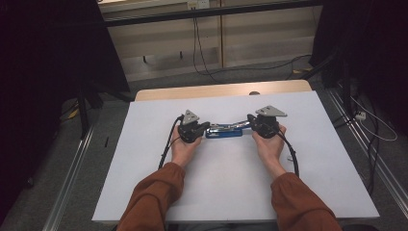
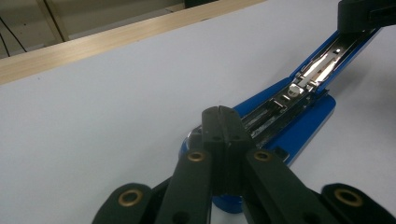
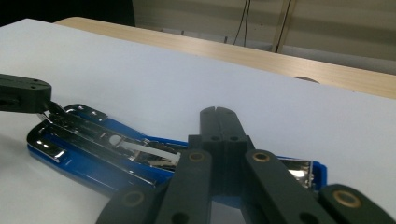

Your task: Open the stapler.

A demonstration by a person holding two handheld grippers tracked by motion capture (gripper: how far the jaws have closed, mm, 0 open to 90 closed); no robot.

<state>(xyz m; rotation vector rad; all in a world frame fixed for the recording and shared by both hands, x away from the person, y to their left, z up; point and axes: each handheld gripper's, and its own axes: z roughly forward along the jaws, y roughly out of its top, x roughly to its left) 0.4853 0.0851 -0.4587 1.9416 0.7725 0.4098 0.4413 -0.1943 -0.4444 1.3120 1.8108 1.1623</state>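
A blue stapler (image 1: 223,131) lies opened in the middle of the white table top (image 1: 231,187), its chrome magazine bared. My left gripper (image 1: 206,127) is shut, its closed tips resting at the stapler's left end. In the left gripper view the jaws (image 2: 222,112) meet with no gap above the blue base (image 2: 303,126). My right gripper (image 1: 250,120) is also shut, at the raised right end of the stapler. In the right gripper view its closed tips (image 3: 218,112) lie over the stapler (image 3: 84,161). The left gripper (image 3: 23,95) touches the far end there.
A wooden table edge (image 1: 216,90) runs along the back, with a small round mark (image 1: 254,93) on it. Cables (image 1: 380,130) trail on the floor to the right. Dark curtains (image 1: 43,72) and a metal rail (image 1: 72,168) flank the table.
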